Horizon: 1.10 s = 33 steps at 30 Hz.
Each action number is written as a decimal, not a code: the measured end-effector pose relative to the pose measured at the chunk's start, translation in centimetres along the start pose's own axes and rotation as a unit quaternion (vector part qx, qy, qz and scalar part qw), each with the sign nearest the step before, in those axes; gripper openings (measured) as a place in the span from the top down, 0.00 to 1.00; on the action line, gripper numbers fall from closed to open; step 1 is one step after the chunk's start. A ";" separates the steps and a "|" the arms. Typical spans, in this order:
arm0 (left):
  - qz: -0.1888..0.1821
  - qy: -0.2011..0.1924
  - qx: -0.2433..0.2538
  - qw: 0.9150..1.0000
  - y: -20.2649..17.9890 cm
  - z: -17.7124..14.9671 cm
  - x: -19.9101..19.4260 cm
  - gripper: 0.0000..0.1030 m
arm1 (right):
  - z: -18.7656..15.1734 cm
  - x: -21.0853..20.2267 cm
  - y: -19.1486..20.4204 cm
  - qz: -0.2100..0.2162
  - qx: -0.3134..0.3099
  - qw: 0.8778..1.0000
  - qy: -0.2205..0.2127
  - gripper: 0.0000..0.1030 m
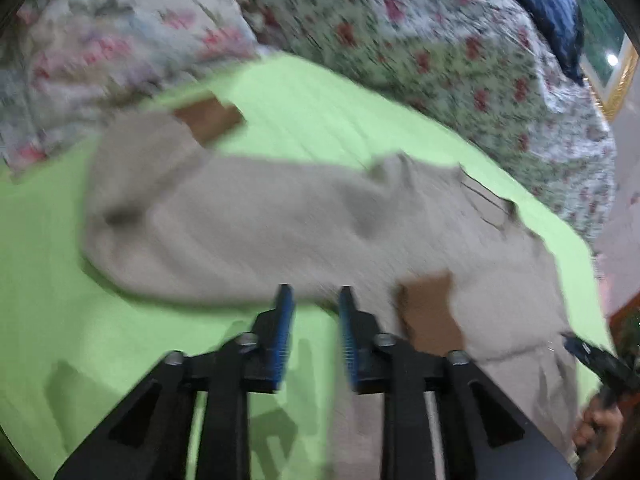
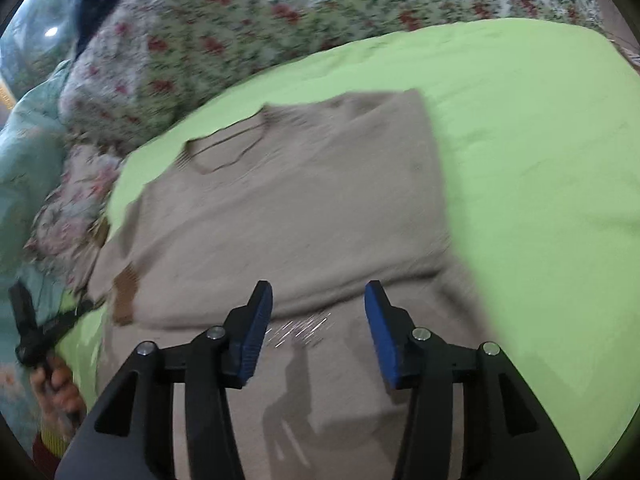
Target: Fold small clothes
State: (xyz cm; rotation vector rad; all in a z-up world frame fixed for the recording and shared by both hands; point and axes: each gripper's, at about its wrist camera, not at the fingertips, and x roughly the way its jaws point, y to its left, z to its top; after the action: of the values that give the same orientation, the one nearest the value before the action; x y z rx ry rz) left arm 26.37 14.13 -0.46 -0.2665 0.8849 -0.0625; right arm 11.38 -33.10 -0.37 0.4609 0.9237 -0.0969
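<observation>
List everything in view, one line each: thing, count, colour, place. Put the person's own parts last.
sweater: 1, beige with brown cuffs, flat on the sheet, one sleeve folded across the body
sheet: 1, lime green, under the sweater
quilt: 1, floral red, green and white, behind the sheet
pillow: 1, floral, far left in the left view
blue cloth: 1, dark blue, on the quilt
left tool: 1, black with blue pads, open, empty, over the sweater's edge
right tool: 1, same colours, open, empty, over the sweater

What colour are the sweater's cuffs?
Brown, on the beige sweater; the cuffs show best in the left wrist view.
</observation>
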 end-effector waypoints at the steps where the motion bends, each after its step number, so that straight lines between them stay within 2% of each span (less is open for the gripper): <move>1: 0.020 -0.014 0.007 1.000 0.5 1.1 -0.1 0.61 | -0.7 0.3 0.9 0.012 -0.003 1.000 0.009 0.52; 2: 0.030 -0.021 0.009 0.999 1.0 1.8 -0.2 0.56 | -1.3 0.6 1.8 0.022 -0.006 1.000 0.017 0.52; 3: 0.044 -0.028 0.008 0.999 1.6 2.9 0.0 0.42 | -1.9 0.9 2.6 0.030 -0.010 0.999 0.024 0.52; 4: 0.054 -0.036 0.007 0.998 2.2 3.8 0.2 0.34 | -2.4 1.0 3.1 0.034 -0.013 0.999 0.028 0.52; 6: 0.075 -0.049 0.010 0.996 3.4 6.1 0.9 0.29 | -3.7 1.5 4.1 0.046 -0.016 0.998 0.035 0.49; 9: 0.088 -0.024 0.016 0.996 4.8 8.9 3.5 0.26 | -5.2 2.2 4.7 0.056 -0.013 0.997 0.053 0.48; 10: 0.091 -0.007 0.022 0.996 5.3 9.7 4.8 0.22 | -5.7 2.4 4.8 0.059 -0.011 0.996 0.058 0.48; 15: 0.143 0.039 0.028 0.989 7.7 10.0 9.2 0.21 | -6.9 2.7 5.3 0.062 -0.008 0.996 0.069 0.48; 17: 0.147 0.040 0.020 0.988 8.8 9.8 9.7 0.25 | -6.9 2.4 5.1 0.063 -0.006 0.996 0.069 0.48; 18: 0.145 0.032 0.012 0.989 9.3 9.7 9.5 0.34 | -7.0 2.2 5.1 0.064 -0.005 0.996 0.067 0.48; 19: 0.149 0.023 0.006 0.989 9.6 9.7 9.2 0.52 | -7.0 2.0 5.1 0.064 -0.006 0.996 0.064 0.48; 20: 0.149 0.021 0.002 0.989 9.9 9.7 9.0 0.63 | -7.0 1.9 5.2 0.064 -0.008 0.996 0.062 0.48; 22: 0.139 0.021 -0.007 0.990 10.4 9.7 8.6 0.92 | -7.1 1.6 5.2 0.066 -0.009 0.996 0.057 0.48; 25: 0.127 0.010 -0.026 0.992 10.5 9.5 6.8 0.94 | -7.2 1.5 5.5 0.075 -0.009 0.996 0.056 0.48; 27: 0.102 -0.010 -0.032 0.994 9.5 9.1 4.8 0.94 | -7.2 1.1 6.0 0.081 -0.015 0.995 0.051 0.48; 30: 0.043 -0.035 -0.032 0.998 6.4 8.0 1.5 0.94 | -7.3 0.6 6.5 0.088 -0.028 0.995 0.037 0.48; 33: -0.029 -0.055 -0.020 0.998 1.2 6.6 -1.3 0.94 | -7.1 0.3 5.9 0.090 -0.016 0.995 0.032 0.48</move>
State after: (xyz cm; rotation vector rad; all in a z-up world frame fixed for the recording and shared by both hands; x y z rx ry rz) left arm 30.54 16.90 4.20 -0.3299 0.7698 -0.0831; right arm 7.89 -24.71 -2.26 0.5169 0.9404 0.0963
